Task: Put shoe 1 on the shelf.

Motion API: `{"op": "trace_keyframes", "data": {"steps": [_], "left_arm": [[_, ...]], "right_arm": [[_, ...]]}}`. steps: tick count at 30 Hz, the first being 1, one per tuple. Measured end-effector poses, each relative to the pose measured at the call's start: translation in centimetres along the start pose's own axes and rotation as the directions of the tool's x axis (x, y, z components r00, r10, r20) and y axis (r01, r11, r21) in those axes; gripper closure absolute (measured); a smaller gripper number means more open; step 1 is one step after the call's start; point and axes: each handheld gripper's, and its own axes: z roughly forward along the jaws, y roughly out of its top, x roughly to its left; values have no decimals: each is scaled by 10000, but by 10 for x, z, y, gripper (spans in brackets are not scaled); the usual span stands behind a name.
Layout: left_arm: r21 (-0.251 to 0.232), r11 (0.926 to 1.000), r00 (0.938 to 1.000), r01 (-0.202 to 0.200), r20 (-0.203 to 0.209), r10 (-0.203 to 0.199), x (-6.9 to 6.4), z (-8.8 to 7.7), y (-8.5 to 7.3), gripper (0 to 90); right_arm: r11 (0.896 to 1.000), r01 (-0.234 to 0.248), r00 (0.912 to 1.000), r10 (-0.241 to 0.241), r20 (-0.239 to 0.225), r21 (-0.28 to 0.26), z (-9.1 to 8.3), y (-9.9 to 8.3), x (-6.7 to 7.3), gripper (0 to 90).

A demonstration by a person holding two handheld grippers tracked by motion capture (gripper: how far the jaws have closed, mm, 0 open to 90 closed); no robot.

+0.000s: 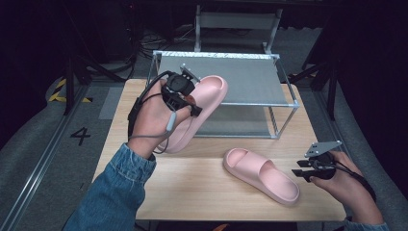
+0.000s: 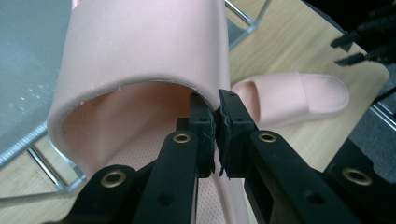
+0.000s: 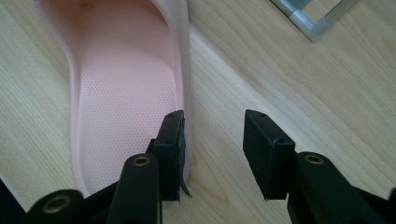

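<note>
Counting two pink slippers: one slipper [image 1: 199, 108] hangs above the worktop [image 1: 192, 187] by the metal rack [image 1: 250, 82], pinched in the left gripper [image 1: 185, 101]; the other slipper [image 1: 262, 175] lies flat beside the right gripper [image 1: 302, 171], jaws apart.

The one thing I can read is a black number "4" [image 1: 80, 135], marked on the grey floor [image 1: 38, 144] to the left of my tabletop [image 1: 202, 187], in the high view. Near it on the floor is a patch of yellow-and-black striped warning tape [image 1: 60, 91], which carries no words. I can make out no lettering or brand on anything else.
</note>
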Motion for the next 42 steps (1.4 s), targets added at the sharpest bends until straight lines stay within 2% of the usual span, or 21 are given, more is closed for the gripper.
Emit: {"op": "trace_keyframes", "data": {"steps": [9, 13, 16, 20, 24, 29, 35, 40, 42], "left_arm": [[-193, 9989, 9983, 422, -397, -430, 17, 8, 21, 853], [-229, 9976, 9955, 646, -673, -660, 25, 14, 31, 853], [-145, 9964, 9928, 831, -856, -840, 30, 19, 37, 854], [-73, 9933, 9896, 1152, -854, -1154, 34, 30, 42, 853], [-122, 9919, 9877, 1266, -905, -1272, 39, 39, 49, 853], [9, 9911, 9862, 1328, -1001, -1321, 40, 52, 55, 850], [259, 9919, 9886, 1242, -888, -1215, 39, 61, 57, 845], [158, 9933, 9909, 1144, -738, -1129, 34, 61, 52, 720], [124, 9946, 9929, 1026, -610, -1017, 31, 57, 49, 702]], "right_arm": [[10000, -23, 10000, 23, -63, 72, 1, -3, 3, 600], [9999, 38, 9994, -43, -353, -137, 0, -2, 6, 600], [9999, 79, 9994, -84, -321, -153, -1, -2, 8, 599], [9998, 16, 9991, -24, -419, -204, -2, -3, 7, 598], [9997, 29, 9990, -38, -435, -223, -2, -3, 8, 598], [9998, -22, 9991, 12, -428, -222, -3, -5, 8, 598], [9997, 5, 9992, -14, -396, -238, -5, -7, 7, 596], [9996, -19, 9993, 9, -377, -286, -5, -7, 7, 593], [9997, 4, 9992, -14, -388, -254, -5, -7, 7, 592]]}}
